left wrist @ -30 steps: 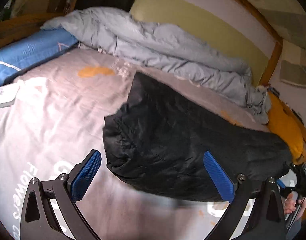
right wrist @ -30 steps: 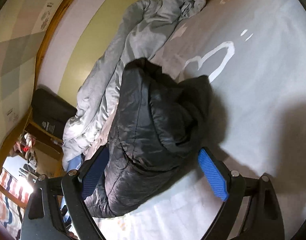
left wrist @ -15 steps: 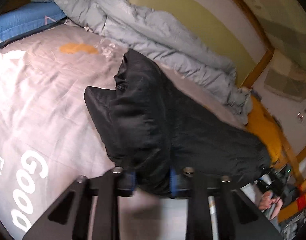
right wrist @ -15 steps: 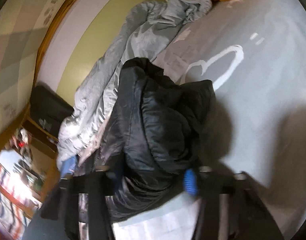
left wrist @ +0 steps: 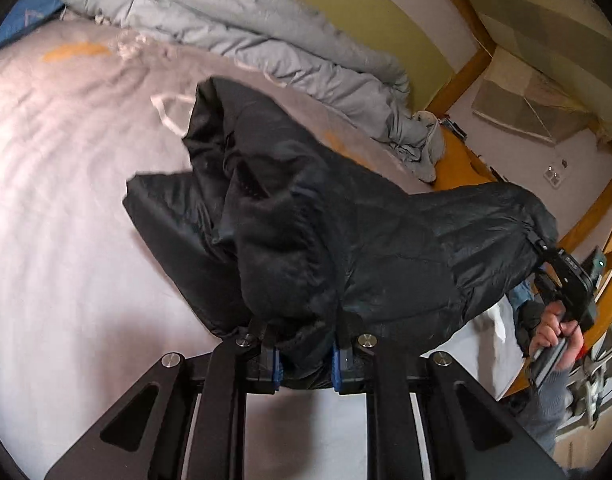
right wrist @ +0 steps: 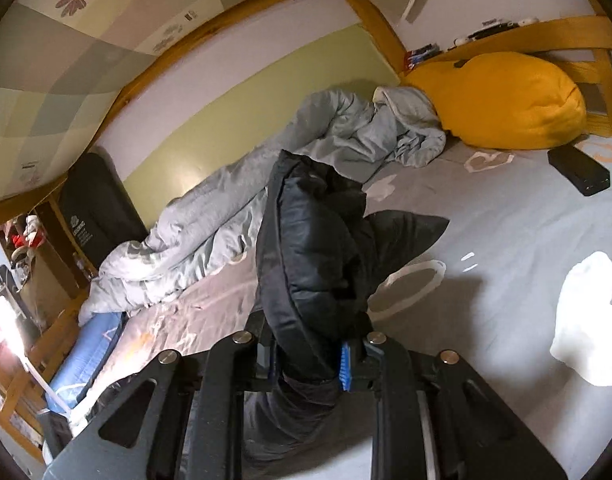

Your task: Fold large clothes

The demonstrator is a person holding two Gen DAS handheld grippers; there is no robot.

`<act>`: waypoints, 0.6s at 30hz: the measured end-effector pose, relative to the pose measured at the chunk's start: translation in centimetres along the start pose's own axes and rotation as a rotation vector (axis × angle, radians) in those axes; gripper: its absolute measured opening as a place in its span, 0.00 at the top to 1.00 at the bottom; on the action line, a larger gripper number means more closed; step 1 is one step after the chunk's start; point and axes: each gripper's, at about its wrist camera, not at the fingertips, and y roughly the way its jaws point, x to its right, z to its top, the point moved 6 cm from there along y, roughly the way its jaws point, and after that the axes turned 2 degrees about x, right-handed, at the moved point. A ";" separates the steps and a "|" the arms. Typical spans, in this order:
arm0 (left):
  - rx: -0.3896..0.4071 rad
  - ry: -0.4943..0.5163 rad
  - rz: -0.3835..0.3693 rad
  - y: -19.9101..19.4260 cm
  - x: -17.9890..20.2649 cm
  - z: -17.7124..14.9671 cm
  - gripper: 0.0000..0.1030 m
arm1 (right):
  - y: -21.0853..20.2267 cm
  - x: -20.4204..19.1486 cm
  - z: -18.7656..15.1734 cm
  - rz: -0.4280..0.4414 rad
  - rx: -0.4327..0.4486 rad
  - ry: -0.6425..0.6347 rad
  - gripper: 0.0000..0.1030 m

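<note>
Black puffy quilted jacket is being pinched at both ends above the grey printed bedsheet, its far part trailing on the bed. Left tongs are being clamped on one bunched edge, jaws having just been closing. Right tongs are being clamped on the other edge, likewise just closing. Crumpled grey duvet is lying behind, beside a yellow pillow.

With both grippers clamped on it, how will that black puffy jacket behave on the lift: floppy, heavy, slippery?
Likely floppy: the black jacket sags between the left gripper and the right gripper, whose jaws have just been closing on it. Probably light for its bulk, since the padded fabric bunches thick between the pads. The sheen suggests slick fabric, so it may creep out.
</note>
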 end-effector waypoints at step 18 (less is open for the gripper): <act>-0.074 0.069 -0.067 3.0 4.3 -2.8 0.64 | -2.4 -16.9 -7.5 0.193 0.024 -0.365 0.79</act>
